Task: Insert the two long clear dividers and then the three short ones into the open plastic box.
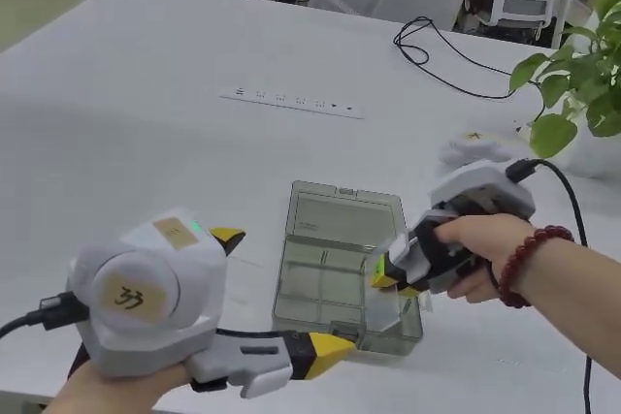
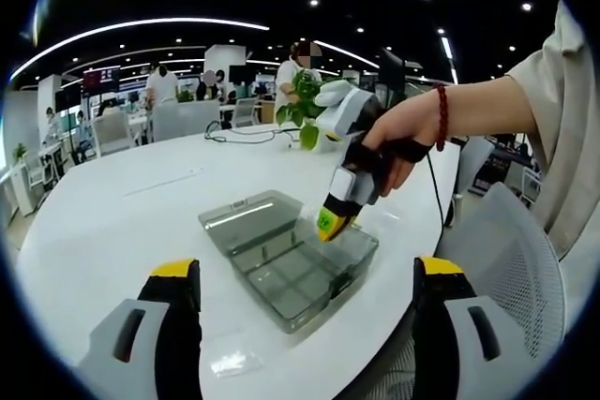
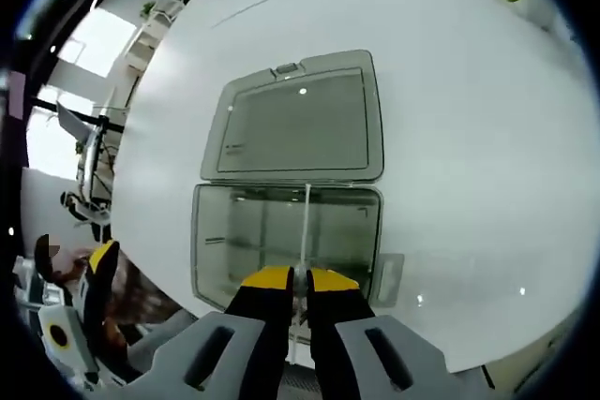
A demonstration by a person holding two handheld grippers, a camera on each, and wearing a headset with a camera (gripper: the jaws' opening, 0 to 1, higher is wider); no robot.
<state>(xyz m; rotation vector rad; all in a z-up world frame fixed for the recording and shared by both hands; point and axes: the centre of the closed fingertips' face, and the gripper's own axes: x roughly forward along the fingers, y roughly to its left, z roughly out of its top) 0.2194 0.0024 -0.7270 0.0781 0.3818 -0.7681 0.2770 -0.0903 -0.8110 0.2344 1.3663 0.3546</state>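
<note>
Right hand-held gripper (image 3: pixel 300 278) clamped on 1 clear divider (image 3: pixel 307 231) above open box (image 3: pixel 208 231), left hand-held gripper (image 2: pixel 305 269) spread beside its near edge

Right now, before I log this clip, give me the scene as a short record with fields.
container: open plastic box on white table, lid folded flat
right gripper: jaws shut on clear divider, over the box
left gripper: jaws open, holding nothing
inside box: some dividers seem fitted
also on table: power strip
</note>
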